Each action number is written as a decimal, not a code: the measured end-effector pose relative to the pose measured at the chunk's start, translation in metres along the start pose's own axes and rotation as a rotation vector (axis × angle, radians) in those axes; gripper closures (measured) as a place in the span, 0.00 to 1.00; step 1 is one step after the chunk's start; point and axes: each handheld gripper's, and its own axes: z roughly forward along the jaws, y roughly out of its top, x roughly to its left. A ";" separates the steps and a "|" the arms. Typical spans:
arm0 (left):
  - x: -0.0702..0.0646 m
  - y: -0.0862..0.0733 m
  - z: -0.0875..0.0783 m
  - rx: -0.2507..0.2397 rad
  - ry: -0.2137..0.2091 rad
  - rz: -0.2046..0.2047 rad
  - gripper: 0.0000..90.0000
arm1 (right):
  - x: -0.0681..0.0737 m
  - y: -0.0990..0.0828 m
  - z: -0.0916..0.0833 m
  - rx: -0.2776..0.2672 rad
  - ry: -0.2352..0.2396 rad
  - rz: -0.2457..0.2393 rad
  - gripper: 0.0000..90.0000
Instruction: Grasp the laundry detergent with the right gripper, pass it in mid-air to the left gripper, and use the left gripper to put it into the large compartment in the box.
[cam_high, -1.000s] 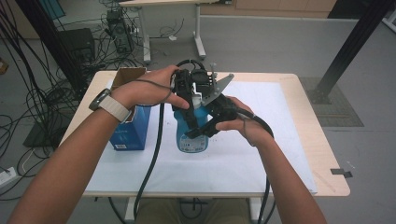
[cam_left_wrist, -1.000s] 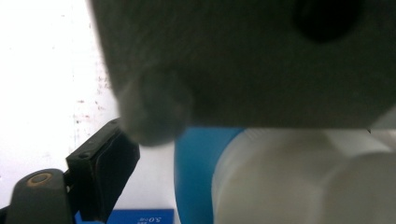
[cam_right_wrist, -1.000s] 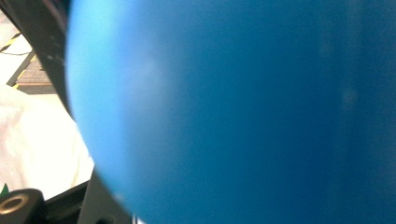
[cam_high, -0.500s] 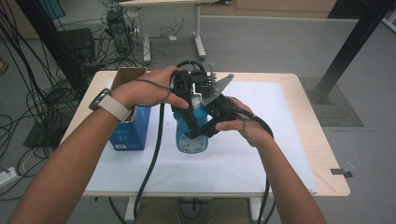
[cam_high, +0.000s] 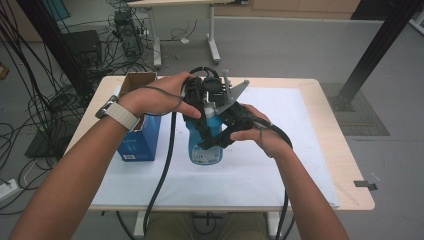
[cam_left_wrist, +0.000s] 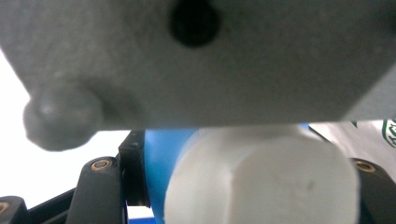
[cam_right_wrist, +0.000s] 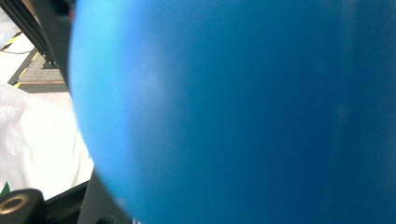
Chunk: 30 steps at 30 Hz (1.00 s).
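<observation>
From my feed, both forearms reach in over the white sheet (cam_high: 260, 185) on the desk (cam_high: 345, 165), meeting at a blue bottle (cam_high: 205, 147) standing mid-desk. Right gripper (cam_high: 225, 131) has its fingers clamped on the bottle's body, blue filling its own view; left gripper (cam_high: 200, 102) sits at the white cap (cam_left_wrist: 266, 182), black fingers either side and apparently grasping it, though I cannot tell for sure. Farther left stands an open blue box (cam_high: 140, 135), just beside the bottle.
</observation>
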 end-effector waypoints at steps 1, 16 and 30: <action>0.000 0.000 0.000 0.000 0.000 0.001 0.42 | 0.000 0.000 0.000 0.001 -0.001 0.000 0.49; 0.000 -0.001 -0.001 -0.019 0.002 0.001 0.42 | 0.001 0.000 -0.003 0.007 -0.011 -0.003 0.49; -0.001 -0.003 -0.002 -0.031 0.003 0.003 0.42 | 0.001 0.002 -0.003 0.012 -0.013 -0.006 0.49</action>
